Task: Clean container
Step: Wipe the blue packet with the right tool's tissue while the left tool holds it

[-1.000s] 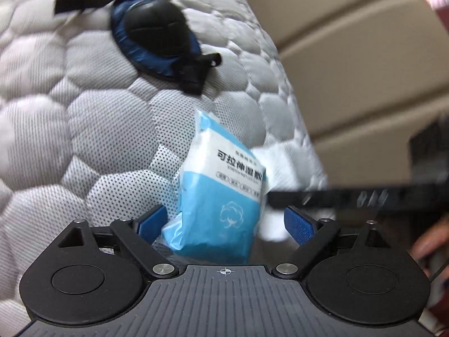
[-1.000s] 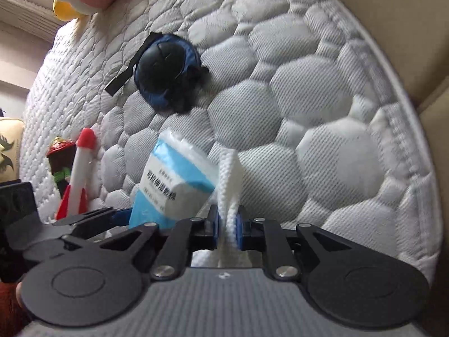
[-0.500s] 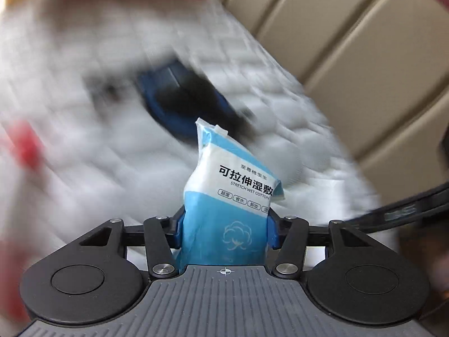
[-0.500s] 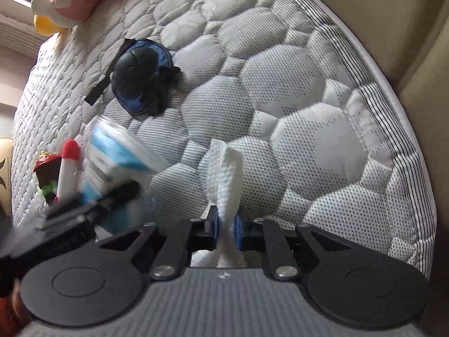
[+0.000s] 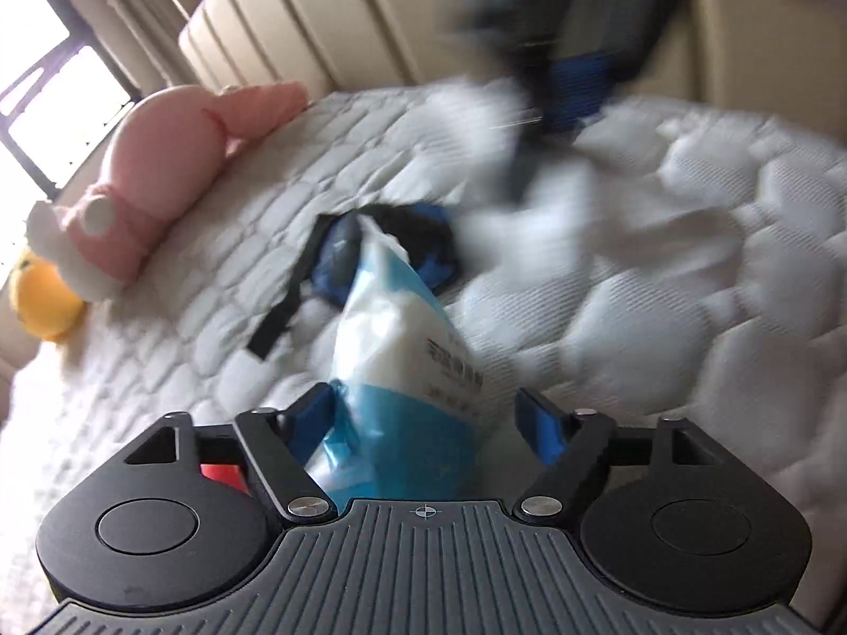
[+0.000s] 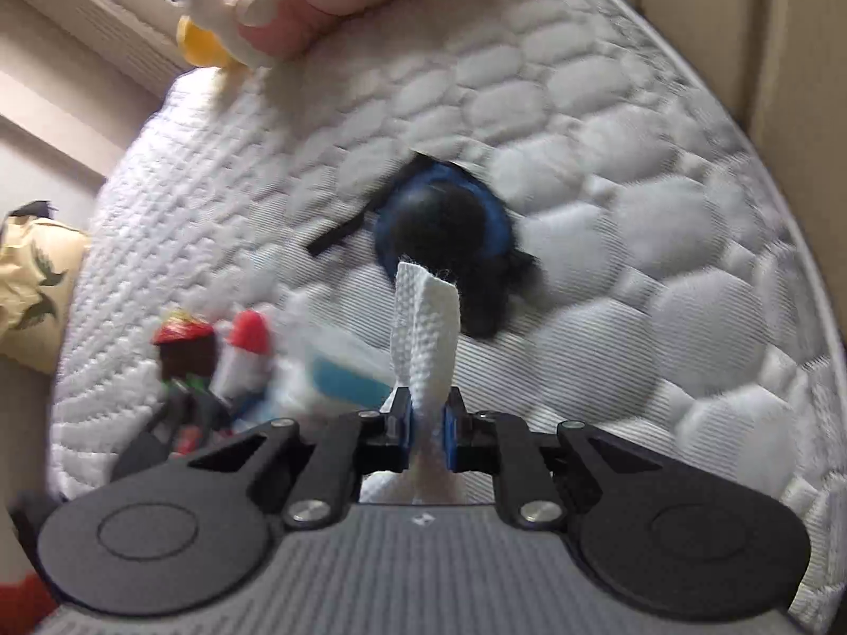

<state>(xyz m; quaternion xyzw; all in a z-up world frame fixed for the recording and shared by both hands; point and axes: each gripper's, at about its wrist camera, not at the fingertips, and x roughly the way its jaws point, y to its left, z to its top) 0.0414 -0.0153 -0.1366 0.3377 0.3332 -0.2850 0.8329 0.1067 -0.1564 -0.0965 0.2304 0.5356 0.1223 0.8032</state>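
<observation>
Left gripper [image 5: 426,415]: jaws just opening, wipes pack [image 5: 402,370] between | right gripper [image 6: 427,423]: pinching white wipe [image 6: 426,328]

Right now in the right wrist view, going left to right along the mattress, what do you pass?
Yellow leaf-print cushion → red-capped toy → toy rocket → blue wipes pack → white wipe, clamped in the right tool.

On the mattress [image 6: 609,275], the pouch [image 6: 444,222] lies beyond the wipe pack [image 6: 339,375] (toys [image 6: 212,354] left).
</observation>
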